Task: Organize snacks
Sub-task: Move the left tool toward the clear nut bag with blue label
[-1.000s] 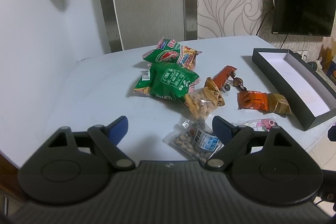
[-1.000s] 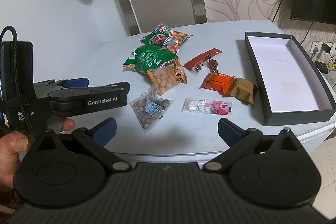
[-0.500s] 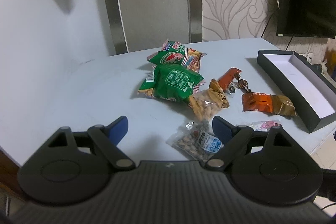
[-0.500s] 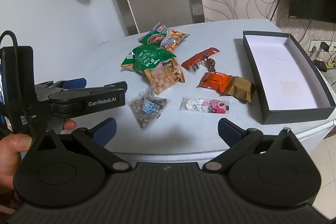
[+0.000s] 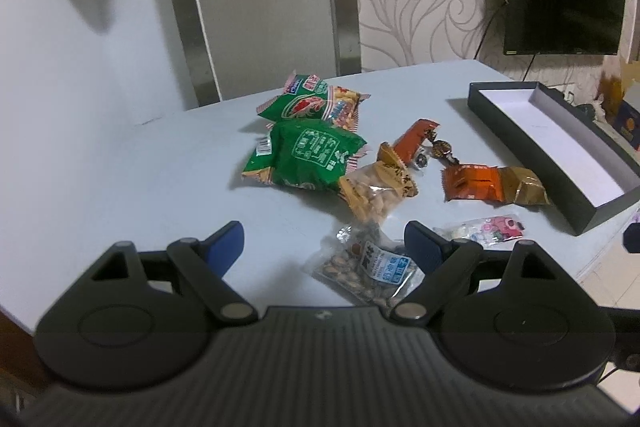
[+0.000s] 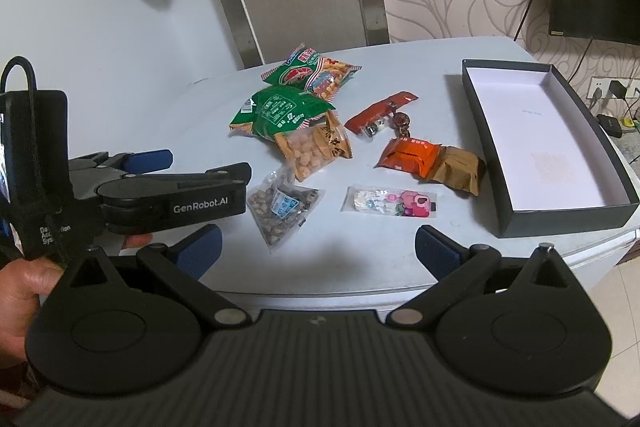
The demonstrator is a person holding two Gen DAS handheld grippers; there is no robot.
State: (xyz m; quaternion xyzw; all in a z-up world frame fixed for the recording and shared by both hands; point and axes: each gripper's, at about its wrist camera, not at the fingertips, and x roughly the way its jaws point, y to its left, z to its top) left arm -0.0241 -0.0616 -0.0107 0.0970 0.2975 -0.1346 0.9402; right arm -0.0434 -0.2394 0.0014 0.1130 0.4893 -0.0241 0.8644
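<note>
Several snack packets clustered mid-table (image 6: 400, 267); black box (image 6: 560, 211) with white inside, far right. Largest: green packet (image 6: 280, 113), then orange packet (image 6: 412, 157), clear nut bag (image 6: 280, 207) nearest. Left gripper (image 6: 192, 171) and right gripper (image 6: 318, 247) both spread wide, holding nothing.

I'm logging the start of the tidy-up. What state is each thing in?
Black box: open, empty.
Seed packet: sealed, flat on table.
Candy packet: sealed, flat on table.
Orange packet: lying against brown one.
Left gripper: jaws open, empty.
Right gripper: jaws open, empty.
</note>
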